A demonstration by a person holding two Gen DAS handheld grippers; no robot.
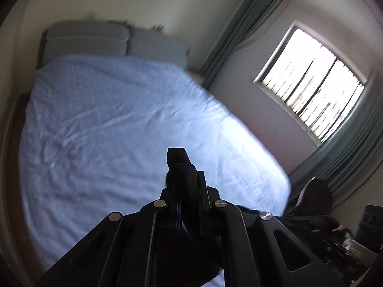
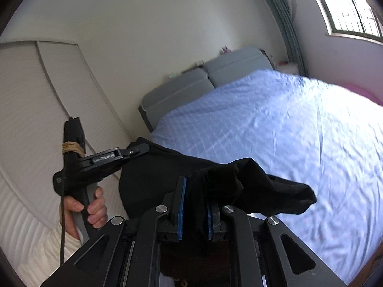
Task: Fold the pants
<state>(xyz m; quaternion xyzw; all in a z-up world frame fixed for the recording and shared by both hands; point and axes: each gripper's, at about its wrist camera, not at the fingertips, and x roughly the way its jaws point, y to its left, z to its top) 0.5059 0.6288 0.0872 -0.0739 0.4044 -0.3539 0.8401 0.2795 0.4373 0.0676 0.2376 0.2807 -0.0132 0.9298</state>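
The black pants point(image 2: 215, 181) hang in the air over the near corner of the bed, stretched between both grippers. My right gripper point(image 2: 197, 196) is shut on a bunched fold of them, its blue pads point(image 2: 182, 205) pressing the cloth, and a loose end droops to the right. At the left of the right wrist view, a hand point(image 2: 94, 209) holds my left gripper point(image 2: 141, 147), which pinches the pants' far edge. In the left wrist view, my left gripper point(image 1: 185, 177) is shut, with a tuft of black pants point(image 1: 176, 156) sticking out past its tips.
The bed with a light blue checked sheet point(image 1: 119, 119) point(image 2: 299, 143) fills the space ahead, with a grey padded headboard point(image 2: 215, 76) at its far end. White sliding wardrobe doors point(image 2: 36, 95) stand to the left. A bright window point(image 1: 311, 91) and green curtains point(image 1: 239, 28) are on the right.
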